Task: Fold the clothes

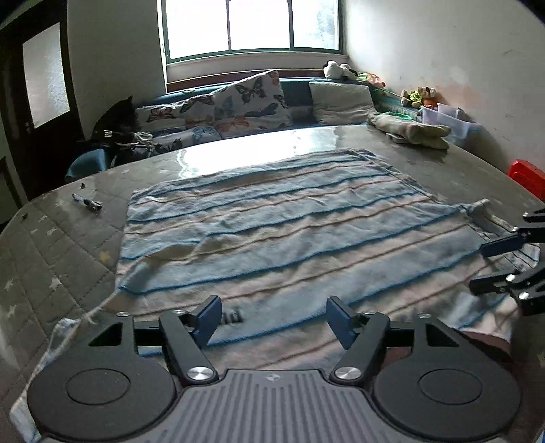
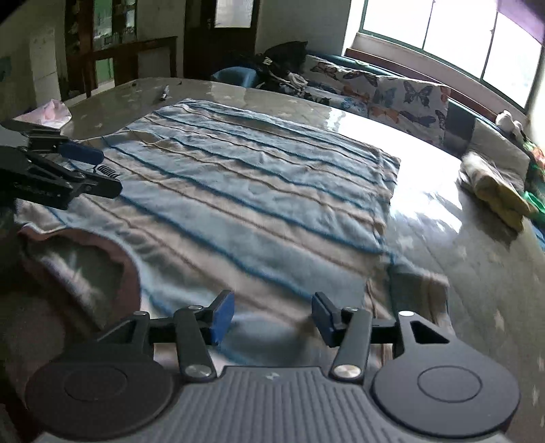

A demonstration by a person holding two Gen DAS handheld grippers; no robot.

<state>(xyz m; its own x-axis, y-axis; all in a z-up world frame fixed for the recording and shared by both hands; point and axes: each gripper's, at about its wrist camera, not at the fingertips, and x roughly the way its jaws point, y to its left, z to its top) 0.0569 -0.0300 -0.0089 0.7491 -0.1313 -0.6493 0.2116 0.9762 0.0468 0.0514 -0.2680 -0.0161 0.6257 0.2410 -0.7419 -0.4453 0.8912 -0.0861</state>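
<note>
Striped garment [image 1: 272, 218] on quilted mattress [image 1: 61, 245]

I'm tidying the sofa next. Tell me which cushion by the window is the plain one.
The plain grey cushion, at the right end of the sofa below the window. The cushions left of it, like the butterfly cushion, carry coloured butterfly prints; this one has none.

Left wrist view: sits low behind its own gripper [image 1: 270, 318], close over the near edge of the striped cloth [image 1: 272, 225], facing down and across the bed toward the window [image 1: 252, 25]. Right wrist view: same low stance behind its gripper [image 2: 272, 318], angled toward the door [image 2: 235, 34], window at right. Both share the cloth, the butterfly pillows [image 1: 252, 102], and each other's gripper at frame edge.
</note>
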